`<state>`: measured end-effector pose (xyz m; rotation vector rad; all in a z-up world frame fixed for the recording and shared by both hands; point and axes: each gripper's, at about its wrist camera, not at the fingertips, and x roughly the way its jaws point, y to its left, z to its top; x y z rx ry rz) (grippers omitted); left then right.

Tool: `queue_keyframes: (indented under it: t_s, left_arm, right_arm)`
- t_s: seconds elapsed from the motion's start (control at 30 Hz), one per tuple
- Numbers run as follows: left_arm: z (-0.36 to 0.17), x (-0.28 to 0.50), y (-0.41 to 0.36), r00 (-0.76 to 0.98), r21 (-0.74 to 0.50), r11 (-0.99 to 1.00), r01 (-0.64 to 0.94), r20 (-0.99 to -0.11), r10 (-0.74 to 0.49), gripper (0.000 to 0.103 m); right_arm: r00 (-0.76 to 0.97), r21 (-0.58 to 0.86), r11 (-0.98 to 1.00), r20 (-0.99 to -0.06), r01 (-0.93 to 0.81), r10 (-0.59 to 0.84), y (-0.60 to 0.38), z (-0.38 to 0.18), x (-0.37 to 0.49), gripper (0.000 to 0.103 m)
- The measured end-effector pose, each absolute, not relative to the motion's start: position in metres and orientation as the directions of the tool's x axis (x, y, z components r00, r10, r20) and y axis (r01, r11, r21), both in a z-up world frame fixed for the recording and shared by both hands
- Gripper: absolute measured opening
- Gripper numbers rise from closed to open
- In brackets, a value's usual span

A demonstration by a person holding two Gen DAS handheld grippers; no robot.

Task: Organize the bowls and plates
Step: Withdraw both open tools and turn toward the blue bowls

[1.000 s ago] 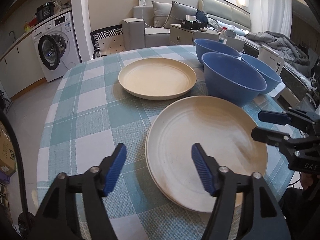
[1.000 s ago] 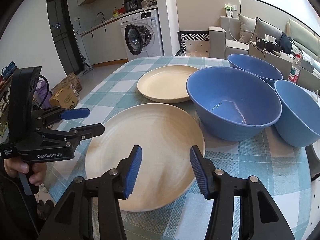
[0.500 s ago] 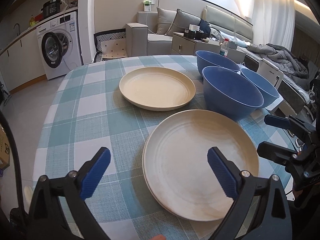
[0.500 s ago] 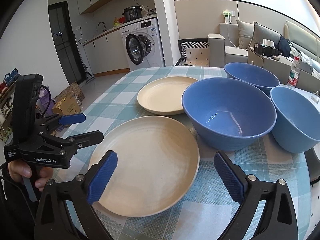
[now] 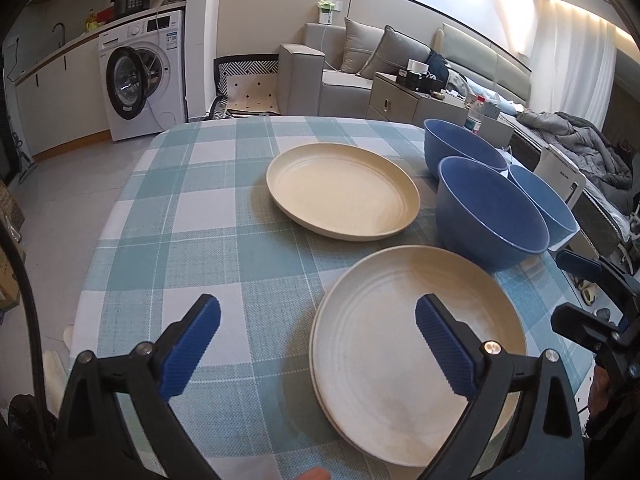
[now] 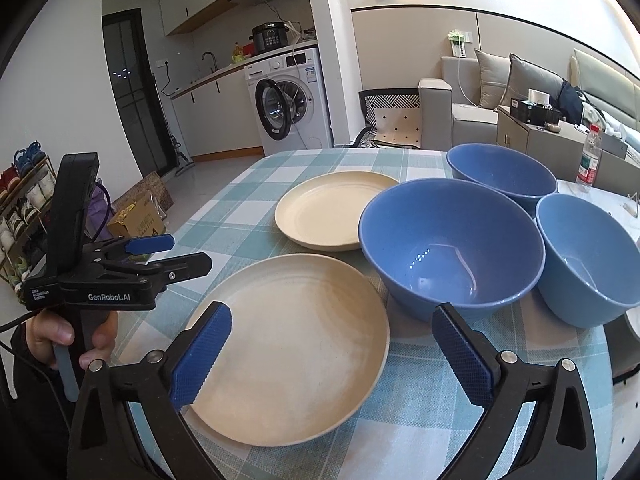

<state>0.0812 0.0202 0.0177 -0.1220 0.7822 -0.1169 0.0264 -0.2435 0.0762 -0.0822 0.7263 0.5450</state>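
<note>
Right claw (image 6: 332,354), jaws wide and just opened, nothing held, hovers over the near cream plate (image 6: 296,344) at lower centre; left claw (image 5: 318,344), equally wide, straddles that plate's left rim. Blue bowls (image 6: 452,248) lie upper right on the worktop (image 5: 180,216).

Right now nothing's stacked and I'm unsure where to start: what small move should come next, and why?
Probably ease the open left gripper down to the near plate's rim. Both grippers have just been opening with nothing between them, and the far plate lies apart, free to stack on.
</note>
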Motion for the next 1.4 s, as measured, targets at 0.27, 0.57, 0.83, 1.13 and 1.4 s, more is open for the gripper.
queue_keyframes:
  t_s: [0.27,0.57,0.83,1.13,1.4]
  left_arm:
    - [0.023,0.096,0.028,0.711,-0.182,0.983,0.022,-0.688,-0.144,0.099]
    - [0.028,0.112,0.033,0.716,-0.166,0.986,0.001,-0.688,-0.117,0.099]
    - [0.032,0.125,0.032,0.714,-0.147,0.989,-0.016,-0.694,-0.091,0.099]
    - [0.033,0.141,0.027,0.702,-0.126,0.991,-0.034,-0.709,-0.066,0.099]
    - [0.033,0.149,0.025,0.695,-0.121,0.992,-0.035,-0.716,-0.063,0.099]
  right_arm:
    - [0.622,0.1,0.854,-0.643,-0.51,0.447,-0.241,0.086,0.037,0.102]
    - [0.626,0.099,0.85,-0.634,-0.517,0.455,-0.238,0.096,0.061,0.102]
    - [0.627,0.095,0.844,-0.627,-0.528,0.463,-0.236,0.102,0.079,0.102]
    - [0.629,0.08,0.847,-0.633,-0.526,0.451,-0.236,0.103,0.099,0.102]
    - [0.622,0.081,0.849,-0.645,-0.523,0.445,-0.234,0.099,0.117,0.102]
